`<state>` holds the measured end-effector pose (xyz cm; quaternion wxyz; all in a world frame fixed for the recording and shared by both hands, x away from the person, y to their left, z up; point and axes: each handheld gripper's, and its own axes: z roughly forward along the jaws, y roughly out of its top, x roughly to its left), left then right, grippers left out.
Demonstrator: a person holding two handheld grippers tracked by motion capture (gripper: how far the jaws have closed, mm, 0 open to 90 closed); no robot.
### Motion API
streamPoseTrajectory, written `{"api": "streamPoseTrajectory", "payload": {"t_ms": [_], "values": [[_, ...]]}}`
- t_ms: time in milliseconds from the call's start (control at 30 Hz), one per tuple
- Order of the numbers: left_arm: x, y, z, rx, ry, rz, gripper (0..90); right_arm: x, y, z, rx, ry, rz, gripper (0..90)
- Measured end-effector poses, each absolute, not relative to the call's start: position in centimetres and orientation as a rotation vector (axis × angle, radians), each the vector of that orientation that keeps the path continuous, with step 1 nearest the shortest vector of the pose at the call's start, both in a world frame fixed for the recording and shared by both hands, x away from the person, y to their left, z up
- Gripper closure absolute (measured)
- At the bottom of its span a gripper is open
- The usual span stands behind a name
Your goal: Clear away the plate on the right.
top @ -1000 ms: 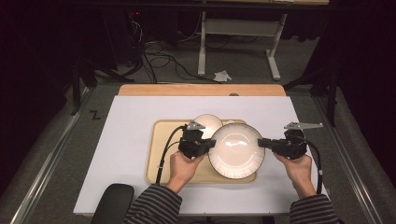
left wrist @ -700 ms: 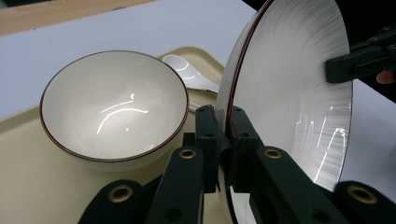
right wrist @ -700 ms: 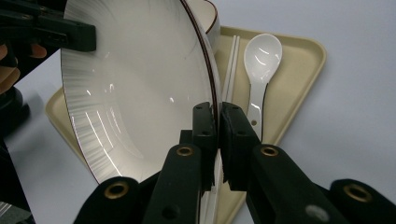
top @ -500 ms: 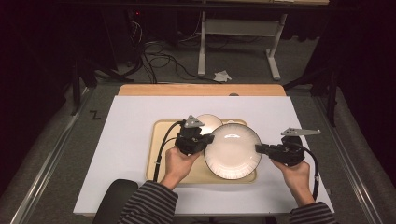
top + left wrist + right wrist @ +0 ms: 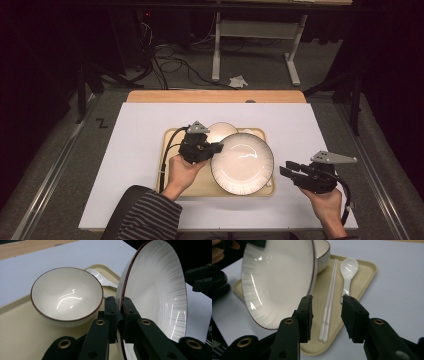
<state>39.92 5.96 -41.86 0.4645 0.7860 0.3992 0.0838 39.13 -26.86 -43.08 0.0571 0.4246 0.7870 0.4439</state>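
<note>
Left gripper [image 5: 216,148] fingers pinch the wide white ribbed plate [image 5: 242,162] rim, tilted above the beige tray [image 5: 170,145] at frame centre; right gripper [image 5: 286,169] fingers spread (empty). Next: carry plate clear onto the bench.

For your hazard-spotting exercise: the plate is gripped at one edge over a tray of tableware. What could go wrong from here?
1. The left gripper pinches only the rim of the tilted plate; the right gripper is open and apart from it, so the plate may slip or swing.
2. If it drops, it could strike the bowl, chopsticks or spoon on the tray and chip them.
</note>
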Motion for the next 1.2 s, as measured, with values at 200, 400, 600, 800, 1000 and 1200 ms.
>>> {"api": "streamPoseTrajectory", "payload": {"t_ms": [200,400,600,800,1000,1200], "values": [[40.0,6.6,-41.8,1.955,0.952,0.197,85.2,37.8,-26.8,-43.1,1.27,2.374,1.348,51.0],[40.4,7.9,-41.6,1.948,0.942,0.167,85.2,35.6,-27.8,-42.9,1.22,2.324,1.352,46.8],[40.2,8.8,-41.3,1.942,0.94,0.157,85.2,34.6,-28.5,-43.7,1.207,2.273,1.247,46.2],[39.7,9.8,-41.2,1.93,0.956,0.152,85.1,34.8,-28.1,-45.4,1.176,2.251,1.183,46.1],[39.2,10.8,-41.3,1.911,0.976,0.15,85.1,34.9,-26.7,-46.1,1.118,2.276,1.154,45.0],[38.9,11.8,-41.8,1.899,1.014,0.142,85.1,35.3,-26.0,-46.4,1.116,2.28,1.156,44.1]]}}
